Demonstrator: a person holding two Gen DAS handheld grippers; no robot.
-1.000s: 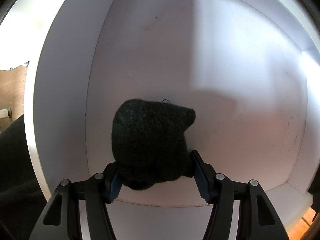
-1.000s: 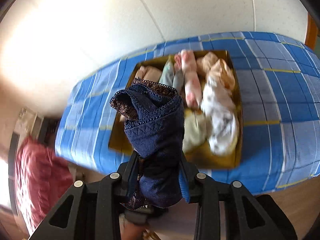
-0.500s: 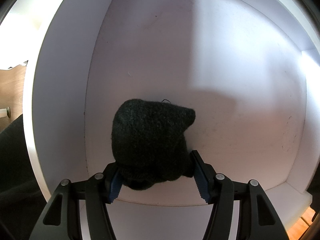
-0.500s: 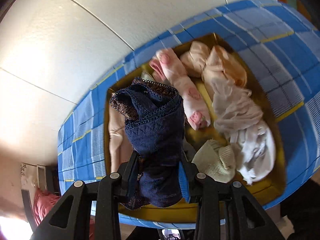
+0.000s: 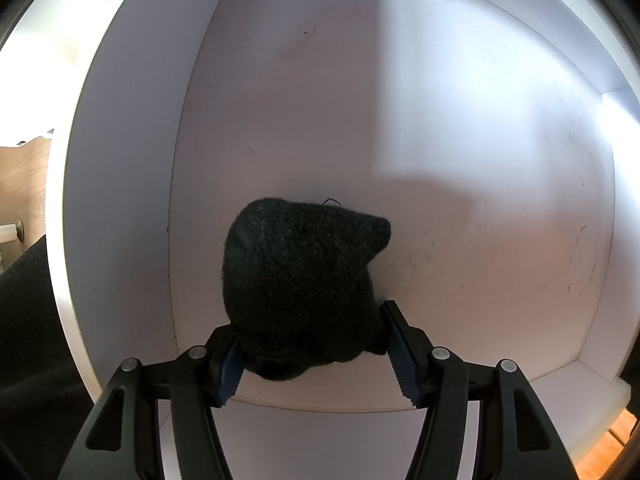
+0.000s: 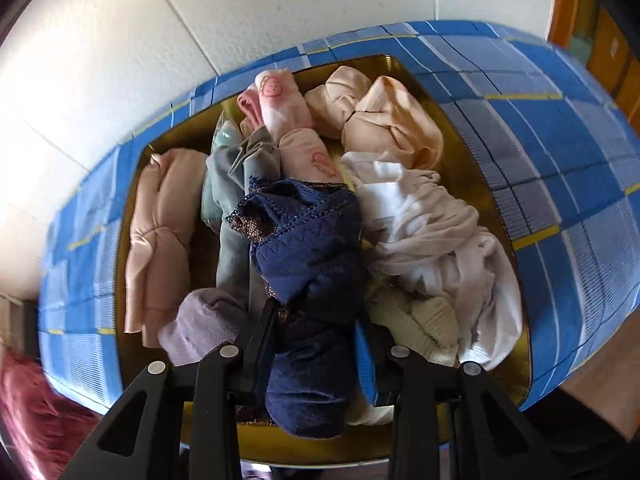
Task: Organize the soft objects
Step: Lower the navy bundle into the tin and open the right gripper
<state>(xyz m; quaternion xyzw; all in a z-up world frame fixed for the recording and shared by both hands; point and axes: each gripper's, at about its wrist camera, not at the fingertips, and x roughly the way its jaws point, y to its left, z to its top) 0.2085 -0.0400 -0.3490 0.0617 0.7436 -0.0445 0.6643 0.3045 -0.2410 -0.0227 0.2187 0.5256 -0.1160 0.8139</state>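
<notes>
In the left wrist view my left gripper (image 5: pixel 310 350) is shut on a dark knitted sock bundle (image 5: pixel 300 276) and holds it inside a white shelf compartment (image 5: pixel 460 200), near its left wall. In the right wrist view my right gripper (image 6: pixel 314 334) is shut on a rolled navy blue cloth with lace trim (image 6: pixel 308 256). It hangs just above a gold tray (image 6: pixel 472 148) full of rolled soft items: peach (image 6: pixel 160 220), grey-green (image 6: pixel 236 184), pink printed (image 6: pixel 288 120), beige (image 6: pixel 384 116), white (image 6: pixel 432 224), cream (image 6: pixel 424 324) and lilac (image 6: pixel 204 324).
The tray sits on a blue checked cloth (image 6: pixel 560 140) against a white wall (image 6: pixel 200 20). A red fabric (image 6: pixel 36 416) lies low at the left. Wood furniture (image 6: pixel 592 28) stands at the far right. In the left wrist view a wooden floor (image 5: pixel 24 184) shows left of the shelf.
My right gripper has moved closer to and down over the tray with the navy cloth in it. The left gripper and its dark sock bundle have not moved.
</notes>
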